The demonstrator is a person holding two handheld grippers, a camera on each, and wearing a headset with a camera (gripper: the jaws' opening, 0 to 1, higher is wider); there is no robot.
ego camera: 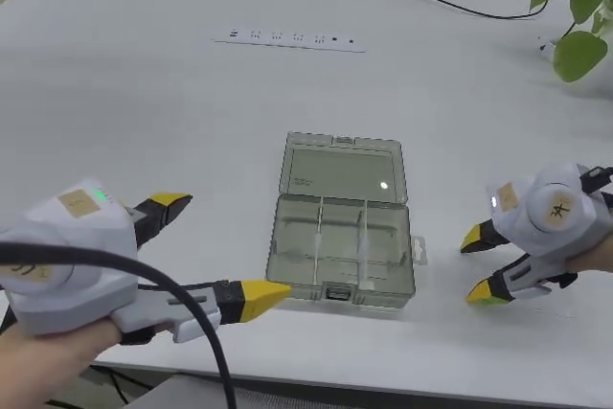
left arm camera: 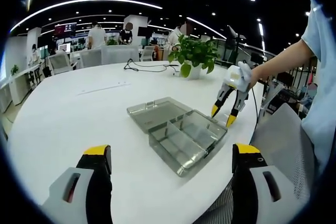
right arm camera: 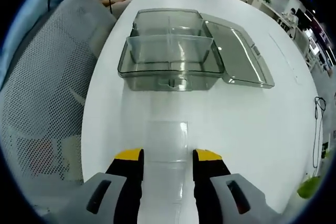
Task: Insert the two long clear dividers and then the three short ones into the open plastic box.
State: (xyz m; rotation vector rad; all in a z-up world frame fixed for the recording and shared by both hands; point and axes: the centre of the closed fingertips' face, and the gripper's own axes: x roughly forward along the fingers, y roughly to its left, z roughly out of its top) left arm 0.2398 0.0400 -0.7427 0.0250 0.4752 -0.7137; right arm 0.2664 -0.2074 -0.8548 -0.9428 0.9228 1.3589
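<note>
Tabletop first: a broad white table (ego camera: 144, 112) carries the open plastic box (ego camera: 316, 286) near its front edge, and the lid (ego camera: 340, 171) lies folded flat on the far side. The left gripper (ego camera: 215, 249) hovers to the left of the box, a little apart from it. Its jaws are spread wide and nothing is between them. The right gripper (ego camera: 477, 263) hangs to the right of the box, also apart from it, with its jaws parted and not pinching anything. Inside the box two clear dividers (ego camera: 321, 232) stand upright, running from the hinge side to the front wall and splitting the tray into three lanes. These are probably the two long ones, so the first part of the job looks done. The right gripper view hints at a cross line in the tray, but it may be a reflection, so I cannot tell whether a short divider is seated. Flat clear pieces (right arm camera: 167, 137) lie on the table just ahead of the right gripper, in line with the gap between its jaws. They are most likely short dividers waiting to go in. They overlap and are see-through, so their number cannot be read. The short dividers therefore seem to be what is left.
</note>
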